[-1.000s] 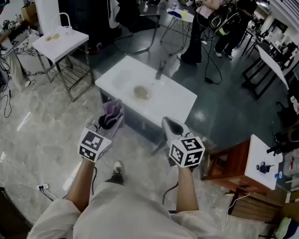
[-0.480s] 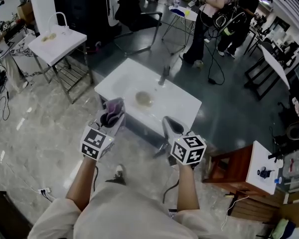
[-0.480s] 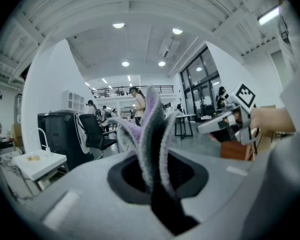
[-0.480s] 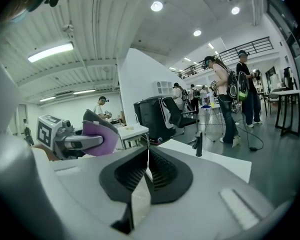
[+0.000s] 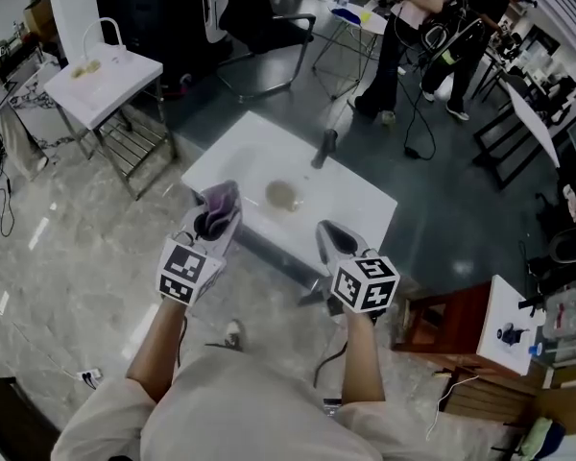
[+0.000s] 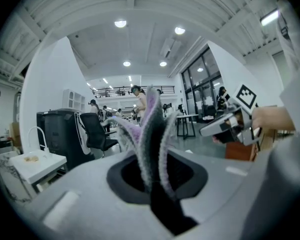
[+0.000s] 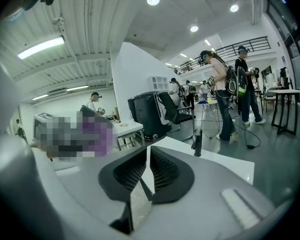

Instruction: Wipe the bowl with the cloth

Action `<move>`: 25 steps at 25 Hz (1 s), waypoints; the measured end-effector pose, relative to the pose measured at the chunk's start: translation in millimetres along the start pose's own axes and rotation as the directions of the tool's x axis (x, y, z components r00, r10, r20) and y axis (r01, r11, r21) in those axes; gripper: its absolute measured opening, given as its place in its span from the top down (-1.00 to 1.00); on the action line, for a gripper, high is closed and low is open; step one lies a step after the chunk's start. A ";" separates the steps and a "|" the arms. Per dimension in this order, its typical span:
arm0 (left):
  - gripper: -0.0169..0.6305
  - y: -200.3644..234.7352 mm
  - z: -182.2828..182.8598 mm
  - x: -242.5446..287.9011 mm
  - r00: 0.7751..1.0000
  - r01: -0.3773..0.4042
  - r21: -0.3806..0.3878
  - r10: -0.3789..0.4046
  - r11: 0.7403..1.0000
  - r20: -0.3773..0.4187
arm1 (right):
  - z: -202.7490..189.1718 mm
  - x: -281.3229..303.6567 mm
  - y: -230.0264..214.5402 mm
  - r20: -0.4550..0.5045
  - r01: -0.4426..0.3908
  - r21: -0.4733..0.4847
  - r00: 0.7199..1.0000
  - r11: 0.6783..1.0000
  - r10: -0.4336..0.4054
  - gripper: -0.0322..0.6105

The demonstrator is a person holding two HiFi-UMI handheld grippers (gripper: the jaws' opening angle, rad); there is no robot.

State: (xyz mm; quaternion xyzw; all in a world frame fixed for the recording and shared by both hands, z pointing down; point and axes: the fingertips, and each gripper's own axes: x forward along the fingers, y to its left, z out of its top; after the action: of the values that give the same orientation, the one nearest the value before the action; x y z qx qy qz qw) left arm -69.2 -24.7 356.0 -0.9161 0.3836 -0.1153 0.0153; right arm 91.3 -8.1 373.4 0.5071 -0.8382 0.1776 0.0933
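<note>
- Left hand-held gripper (image 5: 214, 221): clamped on purple-grey cloth (image 6: 149, 134). Fuzzy folds stand up past jaws.
- Cloth: looks soft, limp, light. Loose folds give wiping surface, so keep pinch low.
- Right hand-held gripper (image 7: 147, 168): jaws all but closed, just parting a hair, nothing between.
- Bowl (image 5: 282, 196): pale, shallow, alone near middle of white bench (image 5: 365, 209), well apart from both grippers.
- Bowl probably light and rigid, likely to skate on smooth top. Best hold: rim, with right gripper, while cloth rubs inside.
</note>
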 end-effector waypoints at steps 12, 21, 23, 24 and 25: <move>0.78 58.2 -4.4 41.8 0.998 0.051 -0.021 -0.050 0.998 0.035 | 19.1 66.9 -4.1 -0.008 0.008 -0.081 1.000 0.997 -0.008 0.92; 0.78 85.5 -34.1 85.5 0.997 0.054 -0.077 -0.058 0.996 -0.051 | 3.0 123.5 -36.7 -0.150 -0.029 -0.166 0.989 0.986 0.004 0.89; 0.78 83.5 -41.6 97.4 0.993 0.084 -0.078 -0.090 0.993 -0.078 | -0.7 137.1 -48.2 -0.175 -0.041 -0.165 0.985 0.985 0.012 0.88; 0.75 81.9 -45.4 103.2 0.989 0.107 -0.078 -0.114 0.991 -0.094 | -2.5 144.7 -53.7 -0.188 -0.046 -0.167 0.982 0.985 0.014 0.88; 0.75 81.0 -48.4 108.7 0.985 0.127 -0.078 -0.135 0.989 -0.108 | -4.3 152.8 -58.8 -0.201 -0.052 -0.168 0.979 0.984 0.017 0.88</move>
State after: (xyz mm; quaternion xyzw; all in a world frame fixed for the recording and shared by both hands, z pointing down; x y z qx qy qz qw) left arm -62.9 -155.7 415.3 -0.9314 0.3264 -0.1539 -0.0467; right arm 71.7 -156.1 440.8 0.4621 -0.8456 0.1559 0.2170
